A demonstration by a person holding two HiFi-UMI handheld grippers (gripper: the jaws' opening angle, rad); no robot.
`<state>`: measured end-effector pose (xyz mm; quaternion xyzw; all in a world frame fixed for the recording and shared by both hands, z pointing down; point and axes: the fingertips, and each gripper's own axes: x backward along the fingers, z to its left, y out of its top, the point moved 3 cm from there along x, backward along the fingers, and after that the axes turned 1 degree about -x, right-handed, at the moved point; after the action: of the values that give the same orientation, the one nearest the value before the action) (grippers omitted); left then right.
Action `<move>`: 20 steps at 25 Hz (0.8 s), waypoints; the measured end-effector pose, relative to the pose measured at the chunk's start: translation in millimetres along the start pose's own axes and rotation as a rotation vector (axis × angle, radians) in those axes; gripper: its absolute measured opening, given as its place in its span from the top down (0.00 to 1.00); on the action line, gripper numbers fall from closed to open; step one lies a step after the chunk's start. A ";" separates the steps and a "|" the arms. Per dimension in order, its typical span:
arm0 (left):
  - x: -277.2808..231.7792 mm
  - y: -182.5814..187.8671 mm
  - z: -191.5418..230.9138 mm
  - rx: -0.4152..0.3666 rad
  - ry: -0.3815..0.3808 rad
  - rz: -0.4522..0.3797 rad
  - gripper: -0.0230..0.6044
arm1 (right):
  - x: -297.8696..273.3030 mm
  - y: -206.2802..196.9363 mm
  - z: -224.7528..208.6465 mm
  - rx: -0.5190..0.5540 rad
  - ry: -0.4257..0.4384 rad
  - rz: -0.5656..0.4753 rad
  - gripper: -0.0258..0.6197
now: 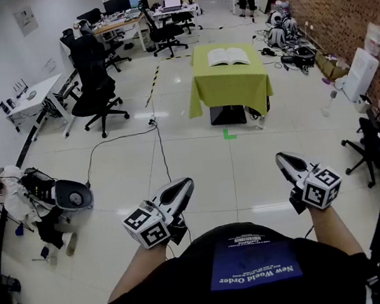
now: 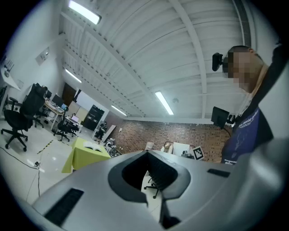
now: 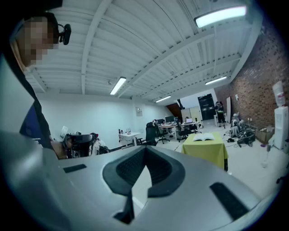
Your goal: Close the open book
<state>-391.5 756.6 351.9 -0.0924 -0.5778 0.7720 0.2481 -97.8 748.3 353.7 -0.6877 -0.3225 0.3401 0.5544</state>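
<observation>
The open book (image 1: pixel 228 56) lies flat, pages up, on a table draped in a yellow-green cloth (image 1: pixel 230 86). It is well ahead of both grippers and out of reach. The left gripper (image 1: pixel 183 185) and right gripper (image 1: pixel 284 160) are each closed tip to tip and hold nothing. Shut jaws could shove the book or snag the loose cloth, and the floor cable (image 1: pixel 120 137) ahead of the left gripper could trip the approach. The pages look thin and white, the cloth soft, the floor tiles glossy.
</observation>
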 end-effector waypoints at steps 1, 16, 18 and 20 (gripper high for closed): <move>4.2 0.3 3.7 0.002 0.002 0.000 0.95 | -2.5 -0.1 2.1 -0.001 -0.001 -0.001 0.98; 30.8 -8.4 54.5 0.059 -0.033 0.035 0.95 | -30.0 -23.2 24.0 -0.054 -0.051 0.034 0.98; 14.8 -11.9 54.5 0.057 -0.035 0.041 0.95 | -26.3 -25.3 7.9 -0.062 -0.052 0.033 0.98; -7.0 -14.2 54.5 0.053 -0.033 0.047 0.95 | -23.6 -24.8 -14.0 -0.070 -0.050 0.024 0.98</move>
<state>-405.0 710.0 381.4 -0.0868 -0.5589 0.7940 0.2226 -101.1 725.7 382.8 -0.7018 -0.3398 0.3521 0.5177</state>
